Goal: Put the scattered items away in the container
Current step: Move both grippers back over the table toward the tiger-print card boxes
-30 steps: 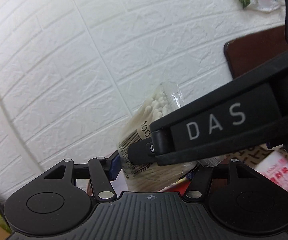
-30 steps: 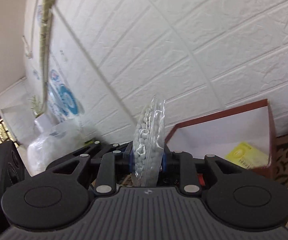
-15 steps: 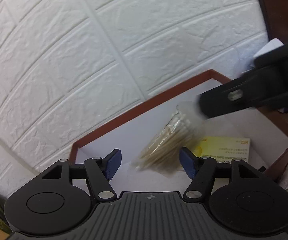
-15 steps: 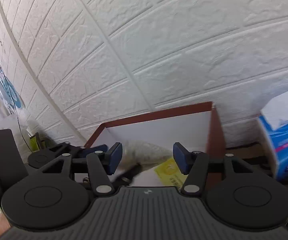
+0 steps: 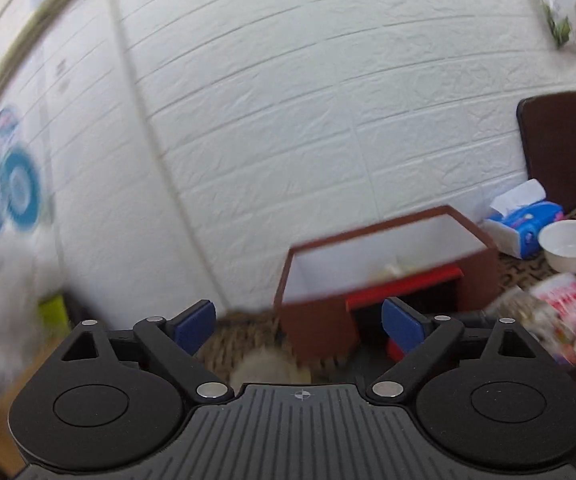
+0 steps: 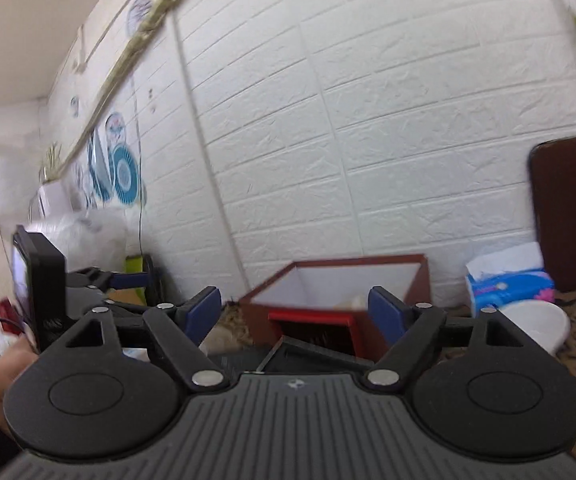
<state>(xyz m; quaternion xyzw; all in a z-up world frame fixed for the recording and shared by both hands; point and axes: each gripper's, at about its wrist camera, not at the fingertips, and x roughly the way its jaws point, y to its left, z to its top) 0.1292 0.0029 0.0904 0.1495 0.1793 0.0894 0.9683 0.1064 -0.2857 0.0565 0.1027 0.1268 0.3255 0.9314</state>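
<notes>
Both claws empty, box ahead

My left claw (image 5: 298, 322) and right claw (image 6: 294, 312) are opening with nothing between them; the box (image 6: 418, 280) sits by the wall, and I should pick the packets (image 5: 568, 312) beside it one by one, gripping mid-body.

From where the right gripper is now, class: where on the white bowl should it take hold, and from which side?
Grip the white bowl by its rim, coming down from above with one finger inside and one outside. It stands upright with its mouth open, beside the tissue pack, and looks too wide to span. The right gripper is empty, its jaws opening.
</notes>
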